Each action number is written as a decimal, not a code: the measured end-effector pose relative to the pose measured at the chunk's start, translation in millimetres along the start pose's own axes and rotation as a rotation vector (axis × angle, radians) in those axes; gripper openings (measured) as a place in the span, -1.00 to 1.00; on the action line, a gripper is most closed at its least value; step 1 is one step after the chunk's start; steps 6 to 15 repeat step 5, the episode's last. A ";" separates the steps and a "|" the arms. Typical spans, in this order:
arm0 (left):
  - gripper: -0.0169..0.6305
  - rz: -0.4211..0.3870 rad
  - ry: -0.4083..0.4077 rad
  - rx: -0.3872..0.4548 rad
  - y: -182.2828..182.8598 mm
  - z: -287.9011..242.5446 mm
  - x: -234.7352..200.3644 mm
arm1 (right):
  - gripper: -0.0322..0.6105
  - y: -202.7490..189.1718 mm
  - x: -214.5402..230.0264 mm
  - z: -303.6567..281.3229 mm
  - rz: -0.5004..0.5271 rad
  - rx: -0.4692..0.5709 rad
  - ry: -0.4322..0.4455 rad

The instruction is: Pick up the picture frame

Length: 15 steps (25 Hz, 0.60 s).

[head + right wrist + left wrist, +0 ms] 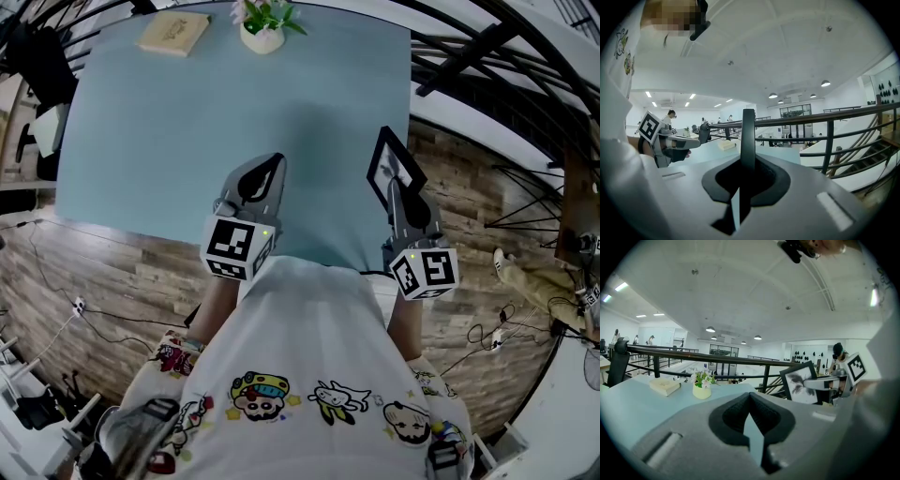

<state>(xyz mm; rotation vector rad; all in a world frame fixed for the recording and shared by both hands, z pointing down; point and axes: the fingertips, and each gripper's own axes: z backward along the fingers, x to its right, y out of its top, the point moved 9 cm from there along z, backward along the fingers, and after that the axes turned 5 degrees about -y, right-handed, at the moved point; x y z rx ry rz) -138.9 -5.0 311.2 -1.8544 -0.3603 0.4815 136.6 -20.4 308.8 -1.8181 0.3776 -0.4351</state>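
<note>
Where the blue surface point(187, 122) ended on the person's right, the right tool point(394, 192) hung over its edge with its jaws clamped on the lower rim of the frame point(389, 161). The frame seemed lifted clear of the surface, so the pickup looked done. That narrow pinch on one rim probably served to leave the picture uncovered and to stop the frame swinging. The left tool point(274, 164) hovered beside it over the near edge, jaws closed on nothing, likely just held out of the way. The frame stood on end: its long axis rose out of the jaws, roughly upright with a slight lean, its thin edge toward the right tool's camera and its picture face toward the left tool. A flat box point(174, 33) and a small flower pot point(262, 36) sat well apart at the far end, uninvolved.
</note>
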 end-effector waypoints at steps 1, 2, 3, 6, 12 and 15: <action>-0.95 0.000 0.000 0.000 -0.3 0.1 0.3 | -0.81 -0.5 0.1 0.3 0.000 0.000 0.000; -0.95 0.000 0.001 0.001 -0.8 0.5 0.6 | -0.81 -1.1 0.2 0.8 0.000 0.000 -0.001; -0.95 0.000 0.001 0.001 -1.2 1.0 0.9 | -0.81 -1.6 0.1 1.3 -0.001 0.000 -0.001; -0.95 0.000 0.002 0.003 -2.1 2.2 1.3 | -0.81 -2.5 -0.3 2.2 -0.003 0.001 -0.001; -0.95 0.000 0.002 0.003 -2.1 2.2 1.3 | -0.81 -2.5 -0.3 2.2 -0.003 0.001 -0.001; -0.95 0.000 0.002 0.003 -2.1 2.2 1.3 | -0.81 -2.5 -0.3 2.2 -0.003 0.001 -0.001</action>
